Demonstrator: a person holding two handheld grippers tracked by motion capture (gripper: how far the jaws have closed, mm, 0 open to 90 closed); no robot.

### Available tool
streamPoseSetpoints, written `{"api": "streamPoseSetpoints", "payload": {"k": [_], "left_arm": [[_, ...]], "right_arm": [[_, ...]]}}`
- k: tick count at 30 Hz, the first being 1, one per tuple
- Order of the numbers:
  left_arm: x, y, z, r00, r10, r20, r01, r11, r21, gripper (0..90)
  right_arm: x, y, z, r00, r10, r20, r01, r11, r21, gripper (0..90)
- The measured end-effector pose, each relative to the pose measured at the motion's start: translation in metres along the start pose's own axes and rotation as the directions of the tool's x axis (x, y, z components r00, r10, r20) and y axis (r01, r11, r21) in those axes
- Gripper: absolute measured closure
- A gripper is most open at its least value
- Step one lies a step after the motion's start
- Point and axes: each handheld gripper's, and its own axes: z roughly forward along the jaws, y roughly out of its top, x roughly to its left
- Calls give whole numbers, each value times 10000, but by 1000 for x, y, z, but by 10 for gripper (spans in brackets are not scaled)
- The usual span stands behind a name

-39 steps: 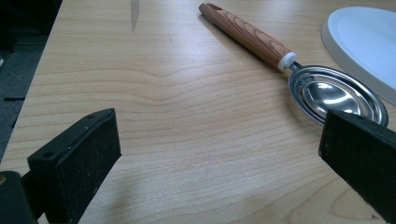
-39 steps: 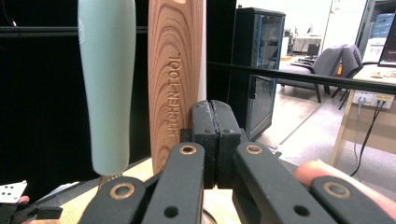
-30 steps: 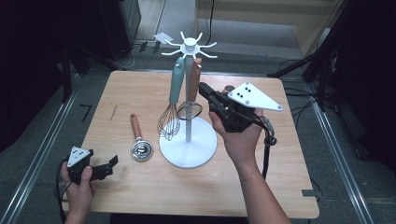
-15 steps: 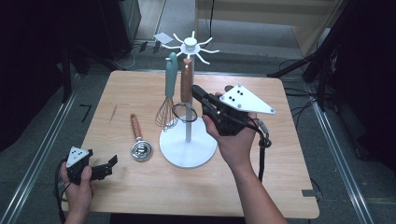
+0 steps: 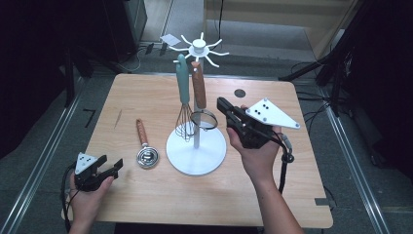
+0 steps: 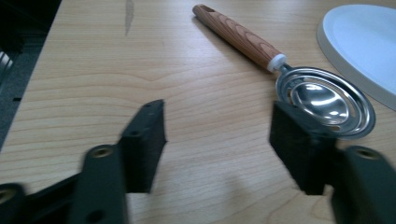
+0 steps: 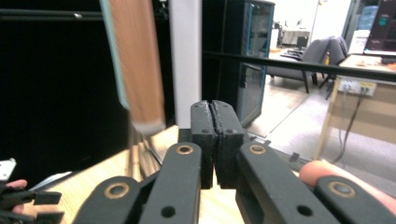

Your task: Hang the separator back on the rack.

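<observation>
A white utensil stand [image 5: 196, 146] stands mid-table. From its hooks hang a teal-handled whisk [image 5: 183, 83] and a wooden-handled strainer [image 5: 198, 90]. A wooden-handled metal spoon [image 5: 146, 157] lies flat left of the stand's base. My right gripper [image 5: 221, 102] hovers just right of the strainer, shut and empty; in the right gripper view its pads [image 7: 215, 109] meet beside the stand's pole [image 7: 186, 60] and the wooden handle [image 7: 137, 60]. My left gripper [image 5: 110, 164] rests low at the front left. Its jaws have just been closing, with bare wood between them [image 6: 217, 135] and the spoon [image 6: 327, 100] just beyond.
A small dark round mark [image 5: 239, 92] sits on the table behind my right hand. The right gripper's cable [image 5: 285, 165] hangs toward the front edge. The stand's wide base [image 6: 364, 46] lies close to the spoon's bowl. A white card [image 5: 169, 39] lies on the floor beyond the table.
My right gripper has drawn back to the right, away from the strainer, and sunk a little. The hanging whisk and strainer have swung slightly. My left hand has stayed in place.
</observation>
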Motion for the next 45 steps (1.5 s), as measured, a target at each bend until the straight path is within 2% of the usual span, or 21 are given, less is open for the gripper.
{"api": "streamPoseSetpoints", "payload": {"k": [3, 5, 7, 13, 16, 19, 24, 27, 30, 32, 34, 37, 40, 45], "left_arm": [[-2, 1, 4, 9980, -245, 585, 234, 9995, 188, 559], [-3, 2, 6, 9933, -249, 1130, 208, 9991, 374, 639], [-4, 3, 8, 9911, -286, 1303, 235, 9989, 402, 686], [-9, 9, 15, 9792, -160, 2023, 57, 9987, 515, 747], [-10, 13, 20, 9764, -60, 2160, -71, 9982, 598, 745], [-10, 15, 24, 9698, -200, 2431, 45, 9979, 642, 713], [-9, 19, 32, 9740, -531, 2204, 375, 9965, 746, 624], [-7, 22, 38, 9696, -832, 2300, 618, 9932, 986, 571], [-9, 23, 42, 9710, -931, 2204, 719, 9921, 1026, 527], [-14, 23, 45, 9734, -817, 2142, 606, 9928, 1031, 511], [-19, 24, 49, 9796, -527, 1939, 328, 9940, 1040, 489], [-23, 24, 55, 9828, -284, 1825, 69, 9930, 1176, 510], [-26, 23, 59, 9815, -220, 1902, -42, 9906, 1364, 546], [-28, 22, 58, 9793, 32, 2026, -361, 9866, 1592, 683]], "right_arm": [[-9, -13, -6, 9997, 132, 223, -136, 9997, 185, 888], [-14, -23, -10, 9991, 237, 364, -249, 9992, 304, 881], [-19, -33, -13, 9983, 332, 481, -354, 9984, 447, 873], [-35, -67, -24, 9956, 533, 767, -608, 9931, 1002, 861], [-40, -87, -28, 9937, 687, 881, -799, 9883, 1298, 858], [-45, -106, -32, 9917, 780, 1022, -939, 9823, 1621, 856], [-50, -130, -37, 9894, 895, 1140, -1125, 9702, 2146, 850], [-52, -139, -43, 9880, 981, 1194, -1240, 9646, 2326, 842], [-53, -149, -49, 9879, 911, 1259, -1212, 9586, 2575, 838], [-54, -155, -54, 9871, 950, 1287, -1268, 9552, 2674, 835], [-55, -160, -58, 9851, 1036, 1370, -1376, 9535, 2683, 833], [-58, -165, -64, 9811, 1271, 1460, -1623, 9511, 2627, 832], [-57, -169, -67, 9795, 1362, 1484, -1723, 9483, 2666, 829], [-55, -175, -67, 9787, 1417, 1488, -1797, 9414, 2855, 829]]}}
